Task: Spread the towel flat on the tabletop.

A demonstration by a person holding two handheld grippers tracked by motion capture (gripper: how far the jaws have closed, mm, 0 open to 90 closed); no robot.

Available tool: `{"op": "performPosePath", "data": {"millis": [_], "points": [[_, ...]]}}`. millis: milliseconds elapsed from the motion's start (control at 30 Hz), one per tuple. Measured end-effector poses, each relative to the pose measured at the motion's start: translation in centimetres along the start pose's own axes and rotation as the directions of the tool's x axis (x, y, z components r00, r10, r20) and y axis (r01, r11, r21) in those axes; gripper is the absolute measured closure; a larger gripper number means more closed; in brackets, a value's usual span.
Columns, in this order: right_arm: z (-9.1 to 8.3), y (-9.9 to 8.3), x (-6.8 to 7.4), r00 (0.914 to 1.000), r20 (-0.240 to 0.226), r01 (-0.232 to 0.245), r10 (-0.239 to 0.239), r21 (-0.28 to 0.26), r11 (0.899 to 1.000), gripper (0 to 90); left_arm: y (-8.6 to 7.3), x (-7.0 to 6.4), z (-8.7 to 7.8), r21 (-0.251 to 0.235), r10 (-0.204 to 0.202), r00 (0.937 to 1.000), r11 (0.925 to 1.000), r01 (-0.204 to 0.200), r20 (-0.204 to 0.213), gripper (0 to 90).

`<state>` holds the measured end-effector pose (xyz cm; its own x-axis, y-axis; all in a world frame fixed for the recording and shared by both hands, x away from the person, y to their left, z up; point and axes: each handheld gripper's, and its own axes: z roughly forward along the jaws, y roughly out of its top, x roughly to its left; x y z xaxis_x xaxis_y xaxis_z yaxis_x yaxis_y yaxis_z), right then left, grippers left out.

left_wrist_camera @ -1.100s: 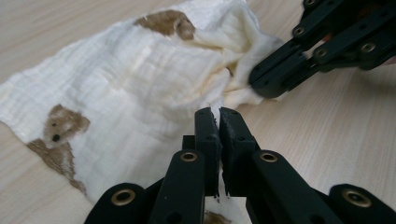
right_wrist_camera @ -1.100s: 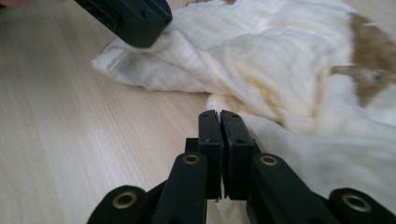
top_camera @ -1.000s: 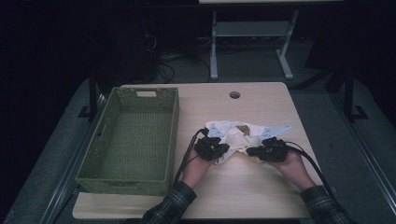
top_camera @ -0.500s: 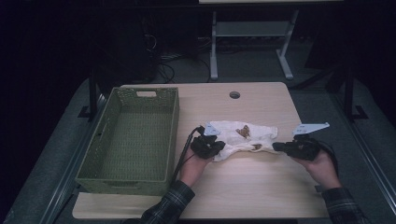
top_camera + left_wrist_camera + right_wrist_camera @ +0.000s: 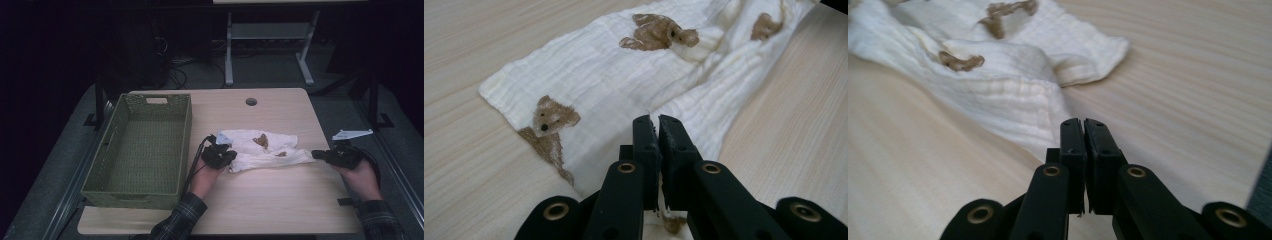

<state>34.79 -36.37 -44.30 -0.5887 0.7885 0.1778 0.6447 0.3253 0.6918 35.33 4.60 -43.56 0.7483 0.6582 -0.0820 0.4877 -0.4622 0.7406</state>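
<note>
Cloth: white crinkled fabric printed with brown bears, lying crumpled and stretched sideways on the table, just right of centre in the high view. Its left end sits at the left gripper, its right end tapers toward the right gripper. In the left gripper view the cloth fills the upper middle of the frame, one bear at left centre, another near the top. In the right gripper view the cloth spreads across the upper left, with a folded corner reaching toward the centre.

Left gripper: black, held in the person's left hand, centre of the high view, touching the cloth's left end. In its own view the left gripper has both jaws pressed together, clamped on a fold of the cloth at the lower middle of the frame.

Right gripper: black, held in the right hand, at the right of the high view, near the table's right edge, grey plate on top. In its own view the right gripper has its jaws brought together over the cloth's narrow end; the fabric runs right up to the tips, but whether they pinch it cannot be told.

Basket: green woven, rectangular, with a handle slot in its far wall, at the left of the high view, on the table's left side, apart from the cloth.

Table hole: round, upper centre of the tabletop.
</note>
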Motion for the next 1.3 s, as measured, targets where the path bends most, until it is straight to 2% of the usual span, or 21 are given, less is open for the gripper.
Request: {"op": "performPosePath", "data": {"millis": [33, 67, 100, 200, 300, 400, 467, 567, 633, 733, 767, 833, 900, 933, 1000, 1100, 1200, 1267, 1300], "points": [[0.0, 0.0, 0.0, 1.0000, 0.000, 0.000, 0.000, 0.000, 1.000, 85.9, 0.0, 0.0, 0.0, 0.000, 0.000, 1.0000, 1.0000, 0.000, 0.000, 86.1], [-0.1, -0.3, 0.4, 0.9995, -0.030, 0.014, -0.013, 0.017, 1.000, 83.3, 0.0, -0.1, 0.0, 0.000, 0.004, 1.0000, 1.0000, -0.004, 0.000, 86.0], [-0.1, -0.3, 0.4, 0.9995, -0.030, 0.014, -0.013, 0.017, 1.000, 83.3, 0.0, -0.1, 0.1, -0.003, 0.007, 1.0000, 1.0000, -0.007, 0.002, 86.0], [-1.0, -1.0, 0.8, 0.9972, -0.069, 0.030, -0.029, 0.017, 0.999, 73.9, 0.0, -0.3, 0.3, 0.006, 0.005, 1.0000, 1.0000, -0.005, 0.006, 86.0], [-1.7, -1.2, 0.9, 0.9968, -0.070, 0.038, -0.038, -0.011, 0.999, 74.3, 0.0, -0.2, 0.3, 0.011, 0.019, 0.9998, 0.9998, -0.019, 0.004, 86.0], [-2.0, -1.1, 1.0, 0.9957, -0.080, 0.046, -0.048, -0.027, 0.999, 76.0, 0.0, -0.3, 0.3, 0.012, 0.012, 0.9999, 0.9999, -0.012, 0.005, 86.0], [-1.8, -1.0, 1.3, 0.9947, -0.086, 0.054, -0.056, -0.020, 0.998, 76.7, 0.0, -0.4, 0.2, 0.011, 0.012, 0.9999, 0.9999, -0.012, 0.005, 86.0], [-1.4, -1.2, 1.7, 0.9941, -0.092, 0.059, -0.058, 0.017, 0.998, 77.5, 0.1, -0.3, 0.2, 0.003, 0.013, 0.9999, 0.9999, -0.013, 0.000, 86.1], [-1.1, -1.5, 1.9, 0.9941, -0.080, 0.076, -0.073, 0.036, 0.996, 77.5, 0.1, 0.0, 0.0, -0.002, 0.007, 0.9998, 1.0000, -0.007, -0.020, 86.1], [-1.1, -2.0, 1.8, 0.9950, -0.077, 0.068, -0.064, 0.058, 0.996, 77.4, 0.1, 0.4, -0.5, -0.022, -0.016, 0.9985, 0.9996, 0.015, -0.052, 86.3], [-1.1, -2.1, 1.8, 0.9953, -0.077, 0.064, -0.059, 0.061, 0.996, 77.4, 0.1, 0.4, -0.6, -0.032, -0.028, 0.9979, 0.9992, 0.026, -0.058, 86.3], [-1.0, -2.2, 1.9, 0.9936, -0.091, 0.072, -0.066, 0.061, 0.996, 77.5, 0.1, 0.5, -0.7, -0.028, -0.026, 0.9978, 0.9993, 0.024, -0.061, 86.3], [-0.5, -2.1, 2.4, 0.9903, -0.112, 0.091, -0.082, 0.071, 0.993, 77.9, 0.1, 0.3, -0.5, -0.033, -0.034, 0.9975, 0.9989, 0.032, -0.062, 86.3], [-0.3, -2.1, 2.6, 0.9873, -0.119, 0.114, -0.104, 0.079, 0.990, 78.0, 0.2, 0.3, -0.5, -0.033, -0.034, 0.9976, 0.9990, 0.032, -0.061, 86.3], [0.3, -2.1, 3.1, 0.9823, -0.136, 0.142, -0.129, 0.096, 0.985, 78.4, 0.1, 0.3, -0.5, -0.027, -0.026, 0.9976, 0.9993, 0.024, -0.064, 86.3], [1.5, -2.1, 3.7, 0.9795, -0.133, 0.169, -0.152, 0.132, 0.977, 78.5, 0.1, 0.3, -0.5, -0.029, -0.024, 0.9982, 0.9993, 0.022, -0.054, 86.3], [2.0, -1.9, 3.9, 0.9761, -0.127, 0.192, -0.176, 0.128, 0.973, 76.6, 0.1, 0.2, -0.5, -0.030, -0.021, 0.9984, 0.9994, 0.019, -0.052, 86.3], [1.4, -1.8, 3.7, 0.9789, -0.118, 0.180, -0.167, 0.111, 0.977, 74.7, 0.1, 0.3, -0.5, -0.031, -0.020, 0.9985, 0.9993, 0.019, -0.051, 86.3], [0.9, -1.9, 3.7, 0.9829, -0.111, 0.158, -0.147, 0.103, 0.982, 73.5, 0.1, 0.3, -0.6, -0.030, -0.021, 0.9984, 0.9994, 0.020, -0.052, 86.3]]}}
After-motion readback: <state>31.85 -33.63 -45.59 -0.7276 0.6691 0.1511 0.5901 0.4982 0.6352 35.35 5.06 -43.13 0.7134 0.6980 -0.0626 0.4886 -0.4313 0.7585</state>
